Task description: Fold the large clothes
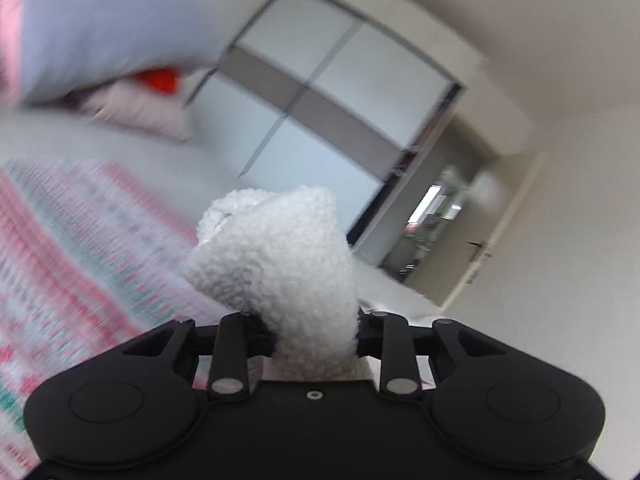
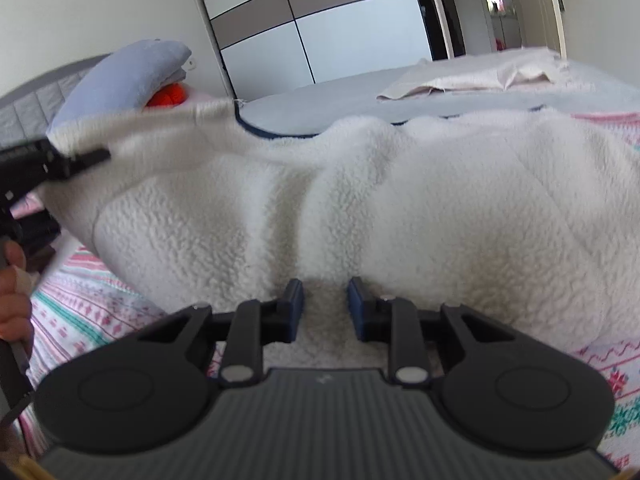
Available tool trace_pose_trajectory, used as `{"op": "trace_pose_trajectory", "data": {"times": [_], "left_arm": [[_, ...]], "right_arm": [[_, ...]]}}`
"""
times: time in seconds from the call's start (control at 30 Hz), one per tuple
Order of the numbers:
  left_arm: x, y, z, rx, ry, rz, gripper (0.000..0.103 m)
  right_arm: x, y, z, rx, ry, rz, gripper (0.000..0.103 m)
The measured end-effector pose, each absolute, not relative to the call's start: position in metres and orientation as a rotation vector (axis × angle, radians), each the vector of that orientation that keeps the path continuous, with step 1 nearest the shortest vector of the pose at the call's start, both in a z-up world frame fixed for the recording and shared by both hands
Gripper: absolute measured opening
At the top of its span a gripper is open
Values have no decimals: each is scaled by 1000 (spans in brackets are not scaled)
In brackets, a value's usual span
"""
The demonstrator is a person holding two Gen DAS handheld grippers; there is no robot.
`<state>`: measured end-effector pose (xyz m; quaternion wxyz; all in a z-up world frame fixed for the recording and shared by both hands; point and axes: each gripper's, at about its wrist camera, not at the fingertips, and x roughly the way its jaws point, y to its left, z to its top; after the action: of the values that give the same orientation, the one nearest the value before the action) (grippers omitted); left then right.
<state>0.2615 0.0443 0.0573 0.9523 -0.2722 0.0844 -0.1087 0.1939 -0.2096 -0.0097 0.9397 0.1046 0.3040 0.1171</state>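
Observation:
A large white fleece garment (image 2: pixel 400 200) lies bunched across the patterned bedspread (image 2: pixel 80 308). My left gripper (image 1: pixel 316 320) is shut on a bunch of the white fleece (image 1: pixel 276 252) and holds it raised; its fingertips are hidden by the fabric. It also shows in the right wrist view (image 2: pixel 76 160) at the far left, pinching the garment's stretched edge. My right gripper (image 2: pixel 326 300) sits at the garment's near edge, jaws partly apart with fleece between the blue pads (image 2: pixel 296 300); they do not pinch it.
A blue pillow (image 2: pixel 124 76) and an orange object (image 2: pixel 170 94) lie at the bed's head. A beige folded cloth (image 2: pixel 472 76) rests on a grey blanket (image 2: pixel 320 104) further back. A wardrobe (image 2: pixel 320 20) and a door (image 1: pixel 480 248) stand behind.

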Motion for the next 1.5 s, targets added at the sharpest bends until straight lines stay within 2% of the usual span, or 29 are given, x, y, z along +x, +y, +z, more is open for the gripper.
{"op": "trace_pose_trajectory", "data": {"times": [0.23, 0.33, 0.4, 0.47, 0.6, 0.73, 0.83, 0.87, 0.97, 1.17, 1.33, 1.5], "left_arm": [[253, -53, 108, -261, 85, -488, 30], [254, -92, 113, -147, 91, -558, 30], [257, -116, 110, -85, 116, -595, 30], [260, -140, 102, -25, 146, -626, 30], [261, -189, 70, 106, 232, -688, 31], [241, -234, 25, 254, 312, -784, 31], [205, -259, -6, 508, 192, -785, 31], [200, -260, -7, 549, 169, -782, 31], [204, -250, 7, 524, 190, -789, 33], [208, -223, 41, 416, 268, -888, 49], [207, -184, 74, 349, 316, -1029, 72], [212, -133, 90, 186, 402, -1036, 84]], "right_arm": [[200, -258, -15, 531, 670, 326, 19], [204, -300, -13, 774, 688, 398, 19], [198, -337, -5, 924, 609, 369, 28], [187, -374, 2, 1015, 525, 298, 49], [157, -452, 1, 1170, 384, 114, 66], [137, -498, -15, 1348, 295, 124, 70], [140, -504, -20, 1395, 284, 190, 77], [143, -504, -19, 1389, 301, 205, 81], [154, -495, -14, 1322, 375, 201, 82], [173, -470, -1, 1244, 455, 234, 83], [187, -474, 19, 1169, 543, 266, 85], [208, -484, 29, 1195, 651, 341, 88]]}}
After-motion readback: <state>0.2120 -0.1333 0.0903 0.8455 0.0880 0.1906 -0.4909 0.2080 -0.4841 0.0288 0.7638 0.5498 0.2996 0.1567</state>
